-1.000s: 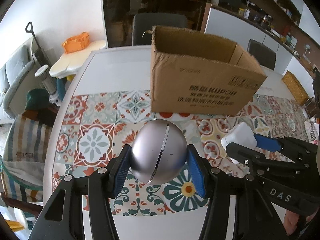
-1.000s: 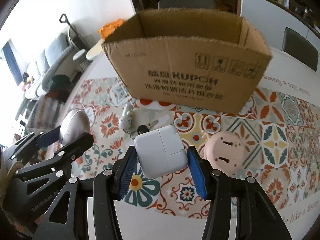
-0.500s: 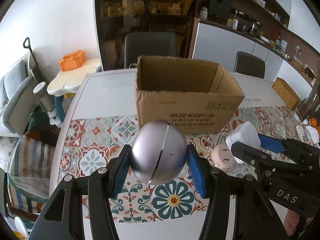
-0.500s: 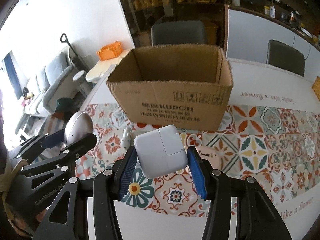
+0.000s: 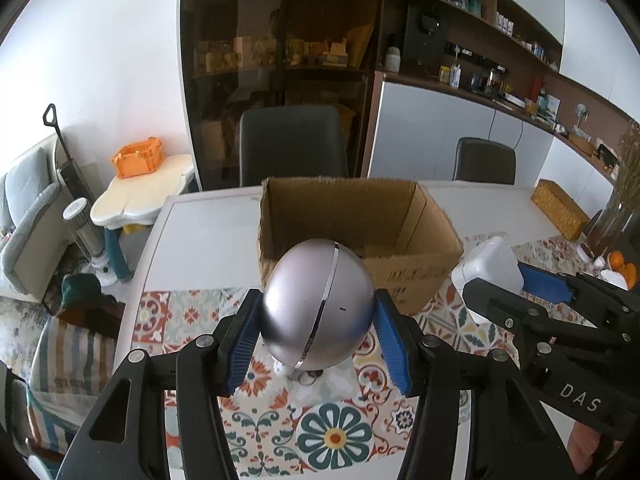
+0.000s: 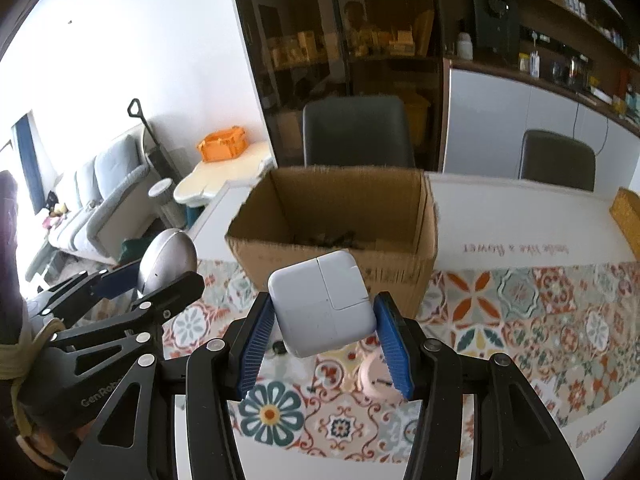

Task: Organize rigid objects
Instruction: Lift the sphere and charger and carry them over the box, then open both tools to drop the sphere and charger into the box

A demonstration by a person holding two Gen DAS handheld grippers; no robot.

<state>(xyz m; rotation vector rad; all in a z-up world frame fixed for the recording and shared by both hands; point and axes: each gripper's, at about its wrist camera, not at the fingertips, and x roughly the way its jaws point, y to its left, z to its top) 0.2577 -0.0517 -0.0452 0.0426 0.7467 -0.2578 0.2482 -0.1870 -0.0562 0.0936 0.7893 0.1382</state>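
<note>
Currently, you hold one object in each gripper, both lifted above the patterned table mat [image 5: 336, 436], in front of an open cardboard box [image 5: 404, 236]. Your left gripper [image 5: 316, 332] is clamped on a silver ball [image 5: 316, 312] with a shiny seam around it; its blue pads press the ball's two sides. Your right gripper [image 6: 326, 332] is clamped on a white power adapter [image 6: 324, 308], a square block with rounded corners, gripped by its side faces. The two grippers sit side by side, near each other, each pointing towards the box.

The box stands upright on the table, flaps open. Some small dark items seem to lie on its floor, though they are too dim to identify. Neither held object is over the opening yet.

On the mat below, a pink round thing [image 6: 374, 376] and a small key ring [image 5: 304, 376] remain outside the box. By my judgement, the sorting is partly done: two objects are in transit, and at least two more wait.
</note>
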